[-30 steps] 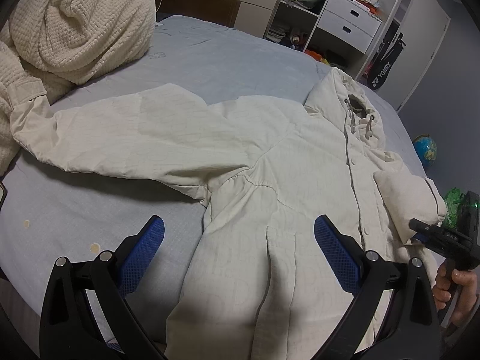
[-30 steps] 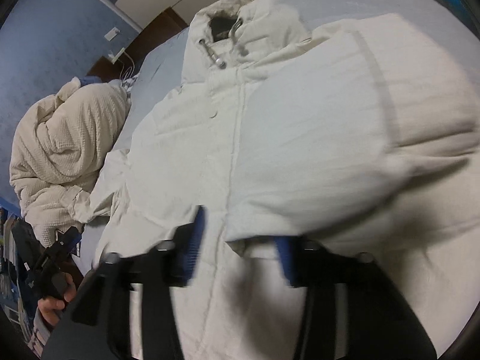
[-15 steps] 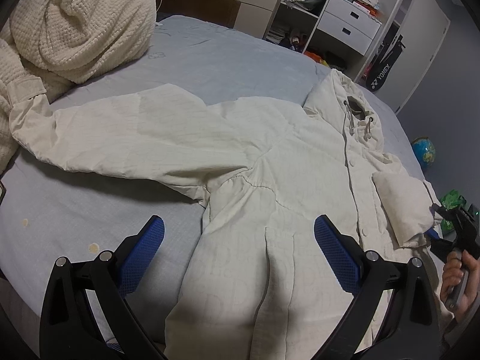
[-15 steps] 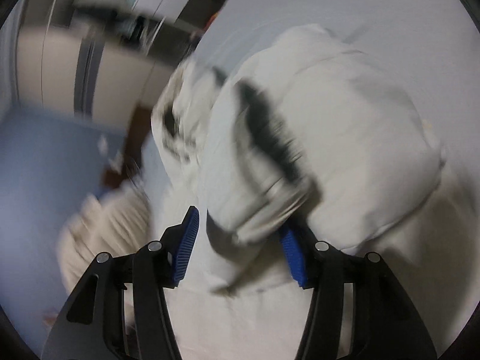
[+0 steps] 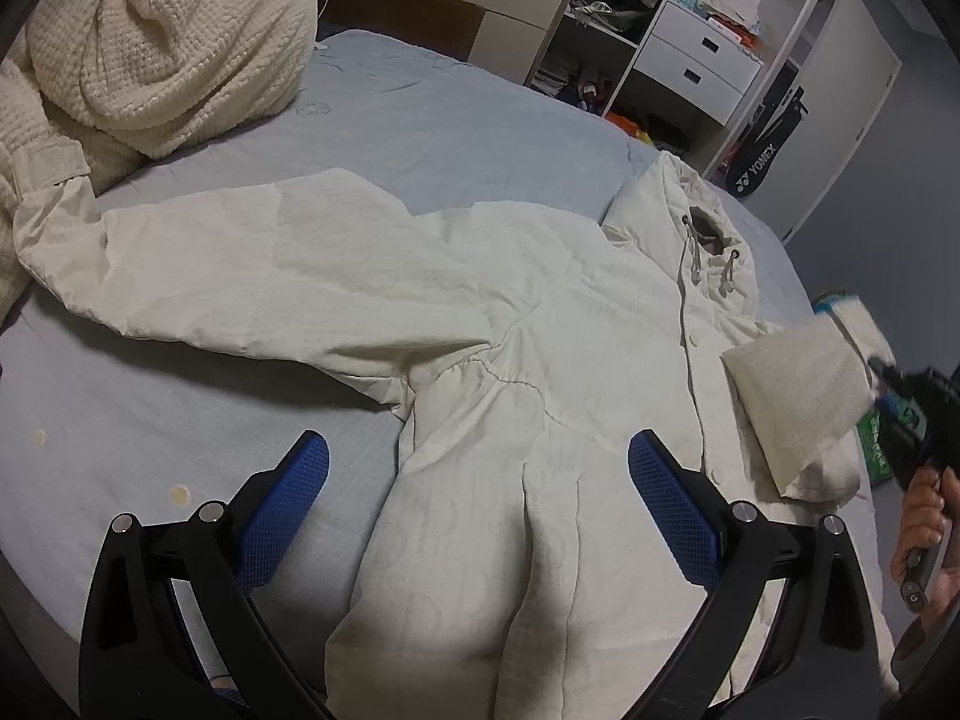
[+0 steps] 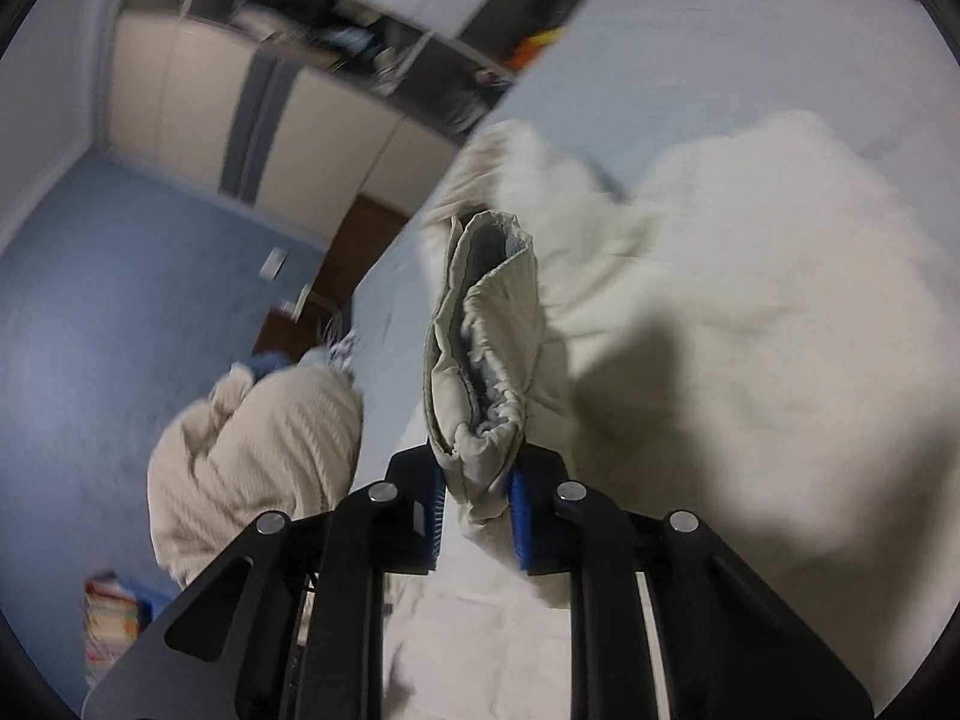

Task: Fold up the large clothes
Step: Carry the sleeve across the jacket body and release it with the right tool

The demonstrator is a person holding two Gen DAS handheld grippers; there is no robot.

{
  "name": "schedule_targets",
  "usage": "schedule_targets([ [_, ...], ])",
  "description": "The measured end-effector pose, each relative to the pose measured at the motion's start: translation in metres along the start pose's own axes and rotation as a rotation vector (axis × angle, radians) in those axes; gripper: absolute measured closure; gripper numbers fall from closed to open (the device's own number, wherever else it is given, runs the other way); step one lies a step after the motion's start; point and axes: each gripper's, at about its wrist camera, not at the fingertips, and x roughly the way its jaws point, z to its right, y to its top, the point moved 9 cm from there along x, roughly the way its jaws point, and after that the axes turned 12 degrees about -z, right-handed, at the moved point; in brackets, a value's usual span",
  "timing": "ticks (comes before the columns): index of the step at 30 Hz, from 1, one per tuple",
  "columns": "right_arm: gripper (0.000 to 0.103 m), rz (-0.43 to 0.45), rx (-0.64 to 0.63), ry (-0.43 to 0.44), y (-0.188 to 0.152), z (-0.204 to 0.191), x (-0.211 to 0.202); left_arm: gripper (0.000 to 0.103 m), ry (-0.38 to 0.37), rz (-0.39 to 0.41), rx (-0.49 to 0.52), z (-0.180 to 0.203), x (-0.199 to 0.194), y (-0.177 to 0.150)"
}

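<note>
A large cream hooded jacket [image 5: 540,360] lies face up on the blue-grey bed [image 5: 450,120]. One sleeve [image 5: 210,264] stretches out to the left. My left gripper [image 5: 477,498] is open and empty, hovering over the jacket's lower body. My right gripper [image 6: 477,510] is shut on the cuff [image 6: 480,348] of the other sleeve and holds it up above the jacket. That raised sleeve [image 5: 798,396] shows at the right of the left wrist view, with the right gripper [image 5: 918,414] behind it.
A cream knitted blanket [image 5: 150,48] is heaped at the bed's head; it also shows in the right wrist view [image 6: 258,456]. A white drawer unit [image 5: 690,60], shelves and a racket bag [image 5: 762,150] stand beyond the bed. A globe [image 5: 834,300] is at the right.
My right gripper has closed on the sleeve cuff and lifted it off the jacket, swinging up and round. The left gripper has stayed still and open.
</note>
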Motion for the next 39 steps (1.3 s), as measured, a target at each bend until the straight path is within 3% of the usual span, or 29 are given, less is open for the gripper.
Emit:
schedule_targets([
  [7, 0.089, -0.143, -0.218, -0.088, -0.035, -0.074, 0.091, 0.007, -0.034, 0.013, -0.043, -0.006, -0.004, 0.002],
  [13, 0.087, -0.296, -0.409, -0.315, -0.092, -0.074, 0.169, 0.007, -0.053, 0.016, -0.072, -0.010, -0.004, 0.003],
  [15, 0.082, -0.349, -0.471, -0.390, -0.109, -0.066, 0.189, 0.007, -0.057, 0.017, -0.079, -0.012, -0.004, 0.003],
  [17, 0.060, -0.387, -0.515, -0.411, -0.122, -0.061, 0.196, 0.007, -0.060, 0.016, -0.084, -0.012, -0.004, 0.003],
  [19, 0.048, -0.420, -0.534, -0.381, -0.135, -0.061, 0.199, 0.007, -0.059, 0.015, -0.084, -0.012, -0.004, 0.003],
  [26, 0.043, -0.405, -0.548, -0.358, -0.136, -0.049, 0.152, 0.007, -0.048, 0.013, -0.079, -0.012, -0.005, 0.003],
  [31, 0.043, -0.355, -0.496, -0.452, -0.111, -0.001, 0.083, 0.007, -0.036, 0.009, -0.075, -0.012, -0.004, 0.002],
  [39, 0.033, -0.258, -0.425, -0.653, -0.077, 0.083, -0.027, 0.007, -0.006, -0.008, -0.069, -0.011, 0.000, 0.000],
])
